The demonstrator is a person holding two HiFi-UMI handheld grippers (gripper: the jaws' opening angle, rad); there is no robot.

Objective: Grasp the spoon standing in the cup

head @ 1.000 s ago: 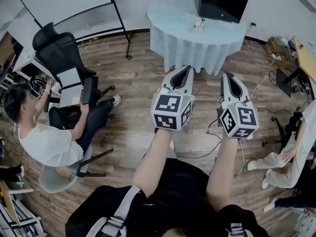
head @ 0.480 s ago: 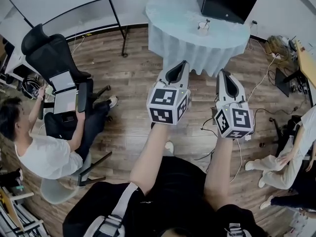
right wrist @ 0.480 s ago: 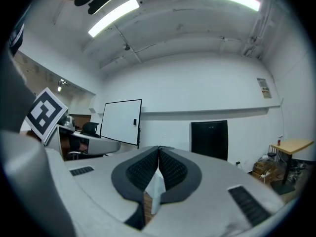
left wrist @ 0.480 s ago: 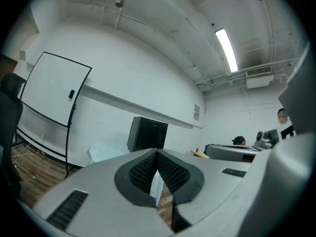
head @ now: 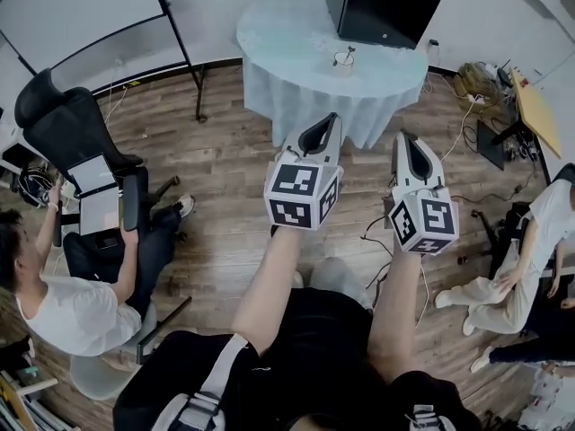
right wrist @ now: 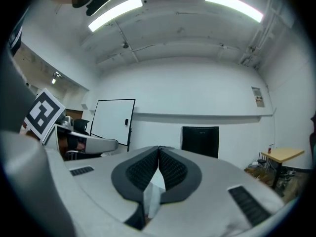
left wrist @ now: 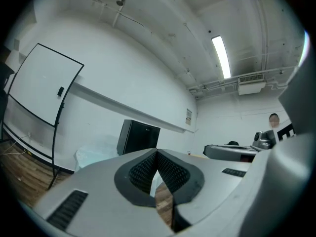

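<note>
cup [head: 342, 59] on round table [head: 287, 43] | black box [head: 386, 7] behind | seated person [head: 63, 303] left

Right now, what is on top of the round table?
A small cup with a spoon standing in it, and a black box behind it. The cloth hides the tabletop and legs.

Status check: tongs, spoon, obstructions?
Left tongs shut, empty; right tongs shut, empty. Spoon standing in cup on round table, not reached. Only floor between.
</note>
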